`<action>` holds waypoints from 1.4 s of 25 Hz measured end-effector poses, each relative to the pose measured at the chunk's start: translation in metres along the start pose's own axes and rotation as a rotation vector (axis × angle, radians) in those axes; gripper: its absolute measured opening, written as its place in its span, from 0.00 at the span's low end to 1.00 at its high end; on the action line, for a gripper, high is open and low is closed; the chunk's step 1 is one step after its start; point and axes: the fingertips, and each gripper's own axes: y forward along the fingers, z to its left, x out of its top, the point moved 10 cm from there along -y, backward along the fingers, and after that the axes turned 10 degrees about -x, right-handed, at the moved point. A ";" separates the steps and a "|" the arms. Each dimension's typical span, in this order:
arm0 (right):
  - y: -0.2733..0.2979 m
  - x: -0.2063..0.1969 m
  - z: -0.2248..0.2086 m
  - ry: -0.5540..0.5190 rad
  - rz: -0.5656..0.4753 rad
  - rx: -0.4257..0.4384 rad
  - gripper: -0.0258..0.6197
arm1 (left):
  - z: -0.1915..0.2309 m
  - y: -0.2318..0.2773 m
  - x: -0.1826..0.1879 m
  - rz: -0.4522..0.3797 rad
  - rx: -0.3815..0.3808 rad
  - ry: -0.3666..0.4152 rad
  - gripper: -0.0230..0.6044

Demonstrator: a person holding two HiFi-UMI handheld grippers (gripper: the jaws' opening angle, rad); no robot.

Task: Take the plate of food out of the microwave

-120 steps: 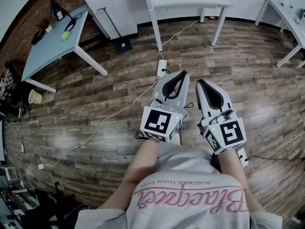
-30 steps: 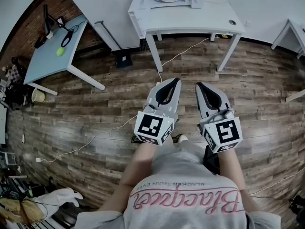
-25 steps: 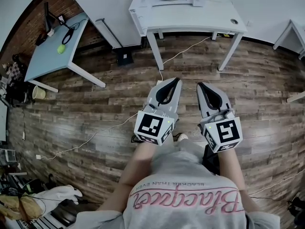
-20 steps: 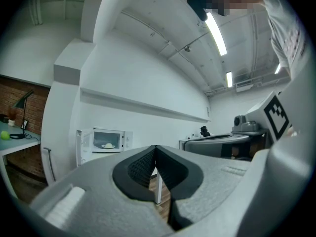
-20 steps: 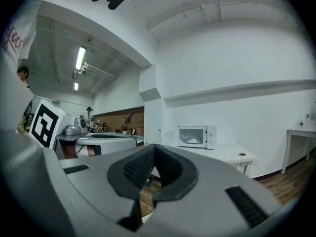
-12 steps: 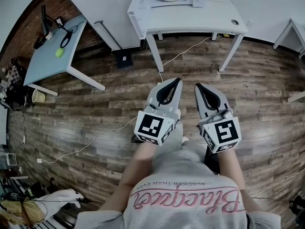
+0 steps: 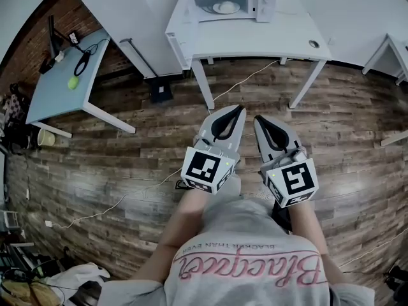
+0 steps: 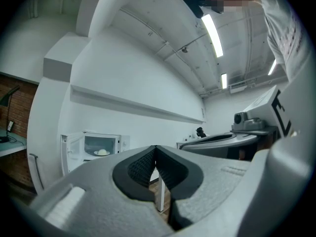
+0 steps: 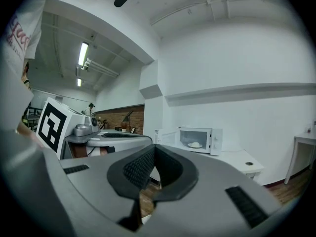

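A white microwave [image 7: 231, 2] stands on a white table [image 7: 255, 37] far ahead, its door [image 7: 182, 8] swung open to the left. Inside it sits a white plate of pale food [image 7: 224, 7]. The microwave [image 8: 96, 147] and plate [image 8: 101, 152] show small in the left gripper view. In the right gripper view the microwave [image 9: 197, 139] and plate [image 9: 195, 144] are also small. My left gripper [image 7: 239, 109] and right gripper [image 7: 260, 120] are held side by side over the wooden floor, well short of the table. Both are shut with nothing in them.
A light-blue table [image 7: 64, 75] with a green ball [image 7: 73, 82] and cables stands at the left. A black box [image 7: 159, 91] and a white cable [image 7: 236, 85] lie on the floor under the microwave table. Another white table [image 7: 395, 46] stands at the right edge.
The white table and microwave have come nearer and show more fully at the top of the head view. Both grippers stay shut, side by side.
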 end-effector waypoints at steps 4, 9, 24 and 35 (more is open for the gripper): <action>0.030 0.005 -0.008 -0.019 0.008 -0.004 0.06 | 0.025 0.019 0.004 -0.004 -0.008 0.004 0.05; 0.061 0.008 -0.021 -0.009 0.008 0.004 0.06 | 0.054 0.038 0.005 -0.009 -0.005 0.001 0.05; 0.164 0.012 -0.042 0.001 0.024 -0.025 0.06 | 0.148 0.090 -0.001 -0.026 -0.028 -0.023 0.05; 0.222 0.014 -0.051 -0.001 0.026 -0.057 0.06 | 0.205 0.114 -0.006 -0.041 -0.040 -0.027 0.05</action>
